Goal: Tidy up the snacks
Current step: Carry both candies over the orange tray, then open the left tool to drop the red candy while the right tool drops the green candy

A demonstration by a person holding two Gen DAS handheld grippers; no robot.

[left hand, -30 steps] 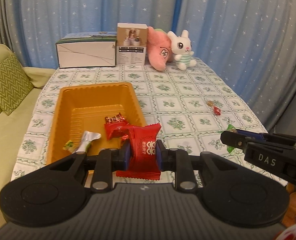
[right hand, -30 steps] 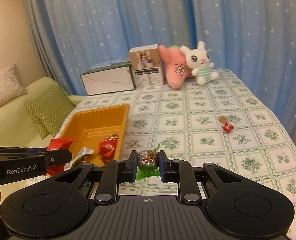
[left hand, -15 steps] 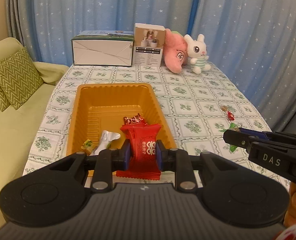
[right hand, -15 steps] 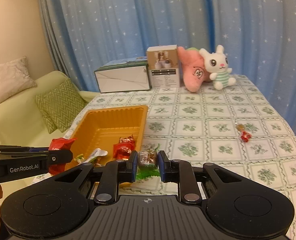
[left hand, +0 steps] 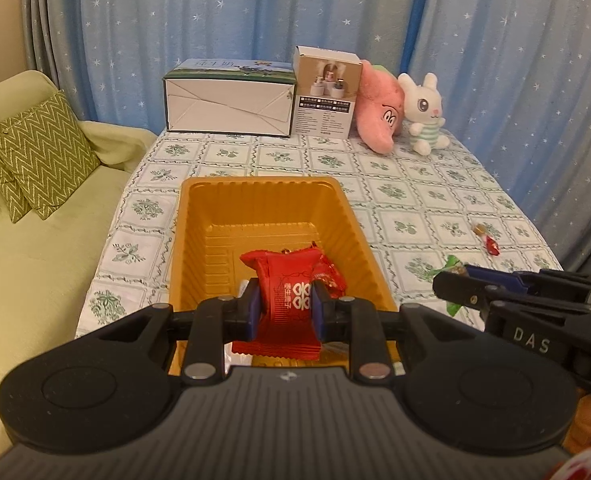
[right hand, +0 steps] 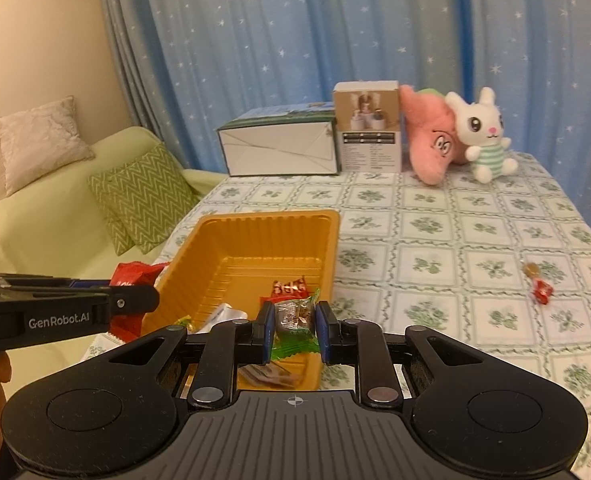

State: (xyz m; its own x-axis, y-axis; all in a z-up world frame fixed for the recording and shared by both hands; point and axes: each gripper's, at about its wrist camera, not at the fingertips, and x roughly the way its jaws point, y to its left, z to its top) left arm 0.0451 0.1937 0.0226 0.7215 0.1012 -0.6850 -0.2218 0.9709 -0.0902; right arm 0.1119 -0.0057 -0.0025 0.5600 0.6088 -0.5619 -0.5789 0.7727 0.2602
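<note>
Already, a good part of the sorting can be judged done: several wrapped snacks lie in the orange tray, among them a red-wrapped sweet at the middle of its floor and a silver-wrapped piece at the near end, and two more are being carried in. The left tongs are closed on a red snack packet, which is held over the near end of the tray; the right tongs are closed on a green-wrapped snack, held above the tray's near right corner. Neither piece has been let go yet. One small red-and-gold candy is left on the table, well apart from the tray toward the right edge, so one more pick-up is judged to be needed after these two drops. As for writing, white Chinese characters can be seen on the red packet, a doubled character like the "double happiness" sign, with small print above it that cannot be made out. "GenRobot.AI" is printed on the side of the left tongs as seen from the right wrist view, and "DAS" on the side of the right tongs as seen from the left wrist view. Small rows of print are carried on the tall product box at the far end of the table, too small to be read.
</note>
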